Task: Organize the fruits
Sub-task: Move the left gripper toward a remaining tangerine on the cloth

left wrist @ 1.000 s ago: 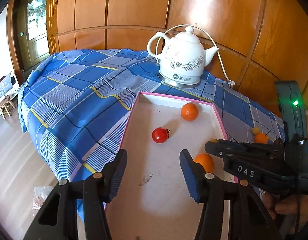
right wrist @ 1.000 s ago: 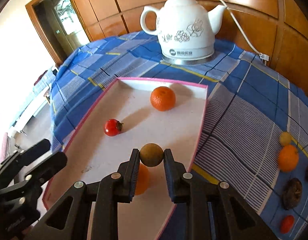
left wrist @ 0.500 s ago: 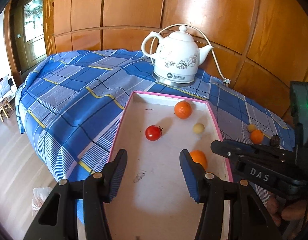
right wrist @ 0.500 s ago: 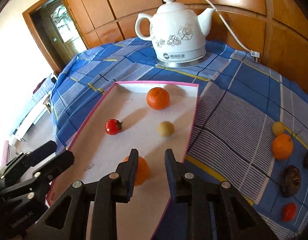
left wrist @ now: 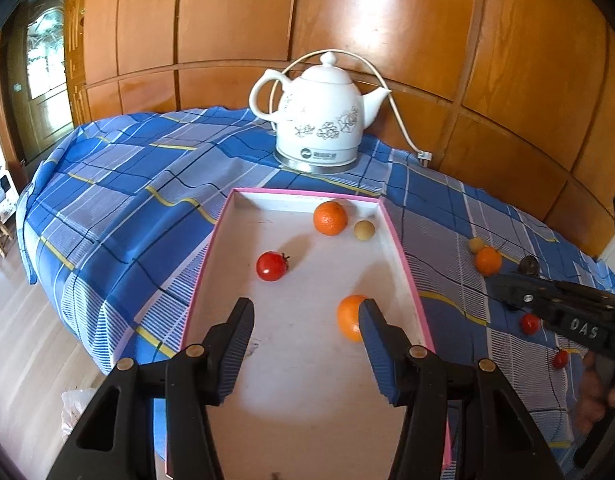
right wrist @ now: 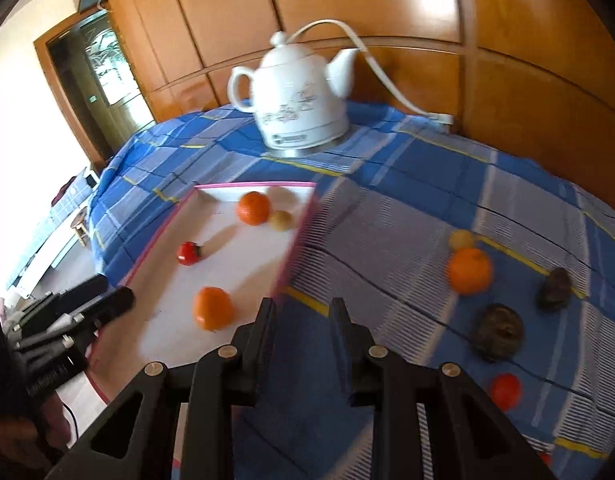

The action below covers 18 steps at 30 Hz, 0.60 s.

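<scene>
Blue plaid tablecloth (left wrist: pixel 119 196) across the whole middle band, wood panelling behind. White kettle (left wrist: pixel 323 120) at upper centre, floral print, logo on base too small to read. Pink-rimmed tray (left wrist: pixel 211 256) centre frame, holding four fruits: orange (left wrist: pixel 330 218) with pale round fruit (left wrist: pixel 364 230) just beside it at far end, tomato (left wrist: pixel 271 266) mid-left, second orange (left wrist: pixel 348 317) nearest. Left gripper (left wrist: pixel 305 334) spread wide, empty, over near end of tray; second orange touching or just behind right-hand finger's tip. Right gripper (right wrist: pixel 301 330) parted narrowly, empty, low centre over cloth just right of tray edge. Loose orange (right wrist: pixel 469 271), two dark fruits, small red ones on cloth at right, well apart from fingers. "DAS" legible on right gripper's side, lower right of left view.
</scene>
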Motion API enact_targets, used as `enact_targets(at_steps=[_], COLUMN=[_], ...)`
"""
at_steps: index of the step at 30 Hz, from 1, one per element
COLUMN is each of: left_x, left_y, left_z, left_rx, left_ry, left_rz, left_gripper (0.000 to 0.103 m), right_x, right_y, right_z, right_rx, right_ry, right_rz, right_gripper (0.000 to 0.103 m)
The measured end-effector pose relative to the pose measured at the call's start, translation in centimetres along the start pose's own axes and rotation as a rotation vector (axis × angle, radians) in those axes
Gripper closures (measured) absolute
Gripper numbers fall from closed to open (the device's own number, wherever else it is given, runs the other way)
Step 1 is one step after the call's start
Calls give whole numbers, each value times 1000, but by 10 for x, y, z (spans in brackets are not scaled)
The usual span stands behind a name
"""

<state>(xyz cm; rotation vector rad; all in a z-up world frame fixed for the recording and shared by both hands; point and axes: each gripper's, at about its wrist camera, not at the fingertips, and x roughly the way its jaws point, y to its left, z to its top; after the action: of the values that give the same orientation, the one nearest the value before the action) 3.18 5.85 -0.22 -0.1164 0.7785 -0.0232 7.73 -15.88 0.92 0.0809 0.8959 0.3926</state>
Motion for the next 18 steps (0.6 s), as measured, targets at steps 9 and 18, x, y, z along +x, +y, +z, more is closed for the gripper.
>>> enact_targets(at_steps=[9,18], left_x=[-1,14], left_y=[-27,-74], left_z=[10,32], left_rx=[82,167], left_ry=[7,75], left_rz=[-65,-158], left_gripper=[44,45], right_x=[-47,-82], right_y=[-99,-167], right_z=[-12,-16], right_rx=[132,197], right_ry=[-9,-33], right_rz=[-155,-275], right_gripper=[76,76])
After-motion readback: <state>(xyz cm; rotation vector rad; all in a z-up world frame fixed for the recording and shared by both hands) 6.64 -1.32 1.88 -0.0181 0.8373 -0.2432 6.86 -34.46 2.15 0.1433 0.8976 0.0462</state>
